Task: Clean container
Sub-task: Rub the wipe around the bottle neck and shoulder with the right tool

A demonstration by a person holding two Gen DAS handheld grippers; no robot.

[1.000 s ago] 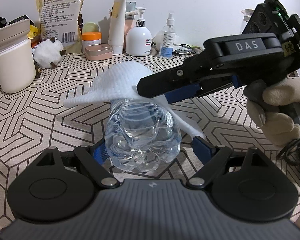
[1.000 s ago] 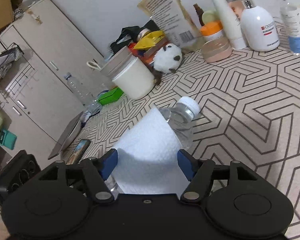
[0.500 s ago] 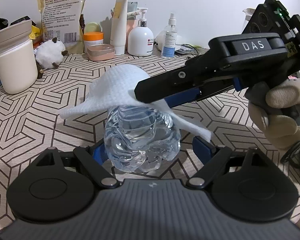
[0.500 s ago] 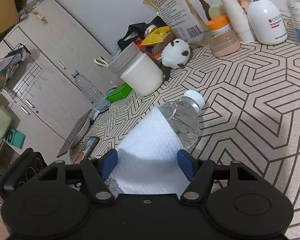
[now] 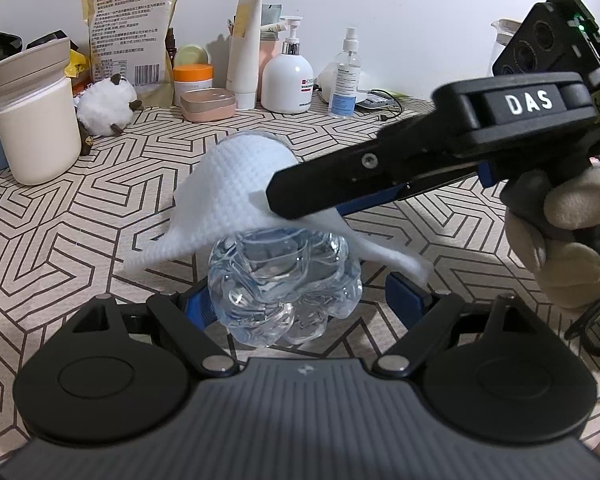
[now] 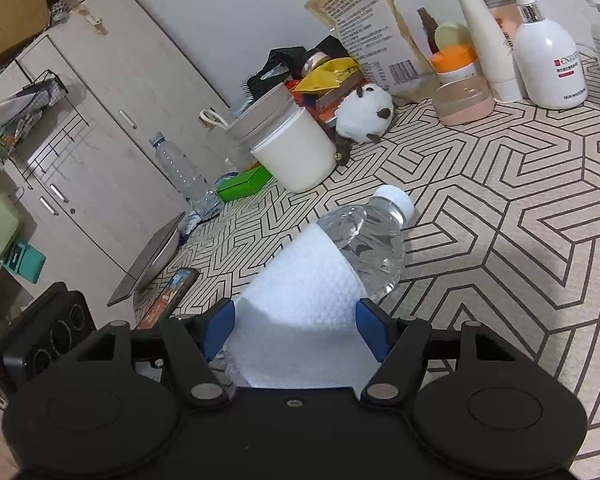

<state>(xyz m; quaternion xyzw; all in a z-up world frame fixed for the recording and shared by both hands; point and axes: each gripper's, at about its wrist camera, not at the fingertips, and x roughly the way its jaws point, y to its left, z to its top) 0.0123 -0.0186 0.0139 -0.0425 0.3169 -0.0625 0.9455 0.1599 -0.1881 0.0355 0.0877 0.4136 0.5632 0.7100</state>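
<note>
Water bottle (image 5: 284, 276) pinched at its base by left gripper (image 5: 300, 304), off the worktop (image 5: 100, 200) — steadied so right gripper (image 6: 296, 326), jaws clamping paper towel (image 6: 312, 280) round it, can wipe.

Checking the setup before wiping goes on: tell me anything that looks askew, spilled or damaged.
Nothing spilled. The clear water bottle is held tilted off the table, its capped end forward in the right wrist view, a white paper towel draped over its middle. The bottle's base looks crumpled and dented. Things along the wall stand upright.
</note>
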